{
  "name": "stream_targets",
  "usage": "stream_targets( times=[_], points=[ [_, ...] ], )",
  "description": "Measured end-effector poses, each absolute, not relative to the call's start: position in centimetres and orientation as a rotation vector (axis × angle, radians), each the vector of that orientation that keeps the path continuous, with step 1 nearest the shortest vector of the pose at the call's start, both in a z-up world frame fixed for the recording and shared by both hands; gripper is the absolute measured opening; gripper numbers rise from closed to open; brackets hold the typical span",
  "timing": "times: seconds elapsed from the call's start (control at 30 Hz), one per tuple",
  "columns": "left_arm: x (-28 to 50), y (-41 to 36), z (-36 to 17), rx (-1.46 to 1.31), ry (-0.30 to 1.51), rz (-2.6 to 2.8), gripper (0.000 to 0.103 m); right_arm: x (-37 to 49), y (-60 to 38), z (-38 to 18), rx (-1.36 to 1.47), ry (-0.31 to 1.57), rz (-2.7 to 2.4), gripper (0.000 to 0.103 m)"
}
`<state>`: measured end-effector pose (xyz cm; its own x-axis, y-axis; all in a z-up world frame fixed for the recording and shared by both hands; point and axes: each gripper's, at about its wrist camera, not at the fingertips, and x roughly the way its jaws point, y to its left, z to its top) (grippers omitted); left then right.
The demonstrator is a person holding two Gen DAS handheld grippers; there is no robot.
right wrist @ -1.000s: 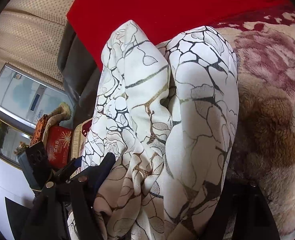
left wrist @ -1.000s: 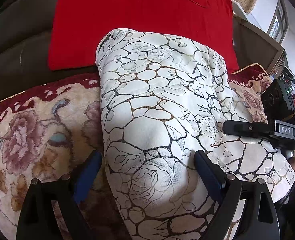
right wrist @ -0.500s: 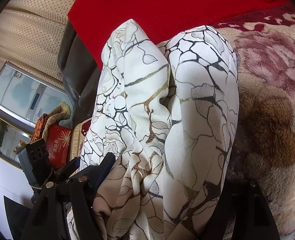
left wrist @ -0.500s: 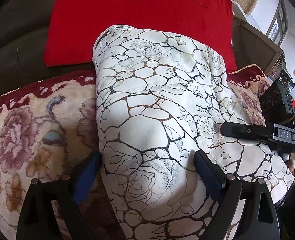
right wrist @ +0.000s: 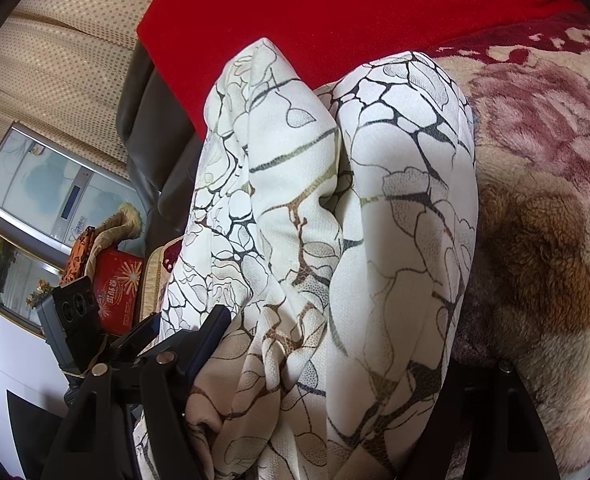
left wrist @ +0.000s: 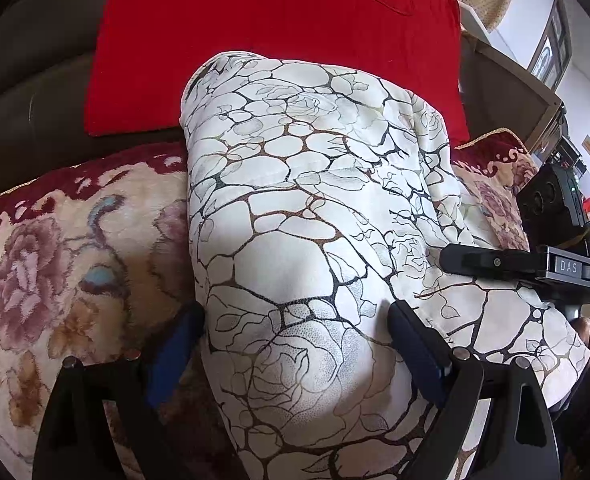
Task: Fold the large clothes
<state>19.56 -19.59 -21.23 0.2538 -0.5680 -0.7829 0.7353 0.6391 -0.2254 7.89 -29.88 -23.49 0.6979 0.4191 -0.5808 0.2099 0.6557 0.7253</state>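
Garment [left wrist: 315, 220] shifted slightly left, one folded bundle — two grippers astride

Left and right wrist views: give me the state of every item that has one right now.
White patterned garment: folded into a thick bundle, lying on the floral blanket.
Left gripper: jaws wide, straddling the bundle's near end.
Right gripper: jaws wide around the bundle's folds.
Red cushion: propped behind, undisturbed.

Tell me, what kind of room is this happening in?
Most likely a home living room. The white patterned garment lies on a floral plush blanket spread over a dark sofa with a red cushion; curtains and a glass-fronted cabinet stand behind.
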Motion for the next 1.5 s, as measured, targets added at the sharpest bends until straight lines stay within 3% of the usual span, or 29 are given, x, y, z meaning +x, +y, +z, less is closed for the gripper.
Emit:
stream_targets(
  times=[0.33,0.47,0.67,0.73,0.8,0.83,0.87,0.97,1.0,1.07,1.17,1.37,1.5],
  points=[
    [19.9,-19.8,-21.6,0.177,0.978,-0.928,0.093,7.9,-30.0,-23.5,0.875,0.816,0.136,0.076],
    [20.0,-18.9,-21.4,0.141,0.966,-0.939,0.073,8.3,-29.4,-22.8,0.825,0.834,0.107,0.074],
    [20.5,-18.2,-21.2,0.083,0.967,-0.959,0.059,8.9,-28.7,-21.9,0.764,0.848,0.08,0.069],
    [20.6,-18.4,-21.4,0.091,0.969,-0.951,0.06,9.1,-28.4,-21.9,0.743,0.855,0.068,0.069],
    [20.3,-18.9,-21.6,0.14,0.973,-0.962,0.072,9.3,-28.7,-22.5,0.757,0.858,0.069,0.069],
    [20.1,-19.2,-21.7,0.16,0.979,-0.969,0.085,9.2,-28.8,-22.6,0.767,0.856,0.072,0.069],
    [19.9,-19.4,-21.8,0.179,0.985,-0.972,0.09,9.1,-28.9,-22.6,0.777,0.852,0.076,0.069],
    [19.9,-19.6,-21.9,0.176,0.996,-0.975,0.089,9.1,-28.9,-22.6,0.771,0.851,0.07,0.069],
    [20.2,-19.4,-21.8,0.148,1.003,-0.98,0.087,9.2,-28.9,-22.6,0.772,0.85,0.065,0.069],
    [20.6,-18.8,-21.6,0.118,0.993,-0.965,0.067,9.2,-28.6,-22.5,0.788,0.846,0.054,0.069],
    [20.9,-17.9,-21.3,0.078,0.98,-0.974,0.052,9.1,-27.8,-22.1,0.785,0.836,0.044,0.066],
    [20.2,-17.0,-20.4,0.071,0.937,-0.982,0.041,9.1,-26.1,-19.4,0.736,0.792,0.052,0.059],
    [20.1,-16.3,-19.4,0.055,0.924,-0.973,0.039,9.4,-24.4,-16.9,0.683,0.77,0.072,0.058]
  ],
)
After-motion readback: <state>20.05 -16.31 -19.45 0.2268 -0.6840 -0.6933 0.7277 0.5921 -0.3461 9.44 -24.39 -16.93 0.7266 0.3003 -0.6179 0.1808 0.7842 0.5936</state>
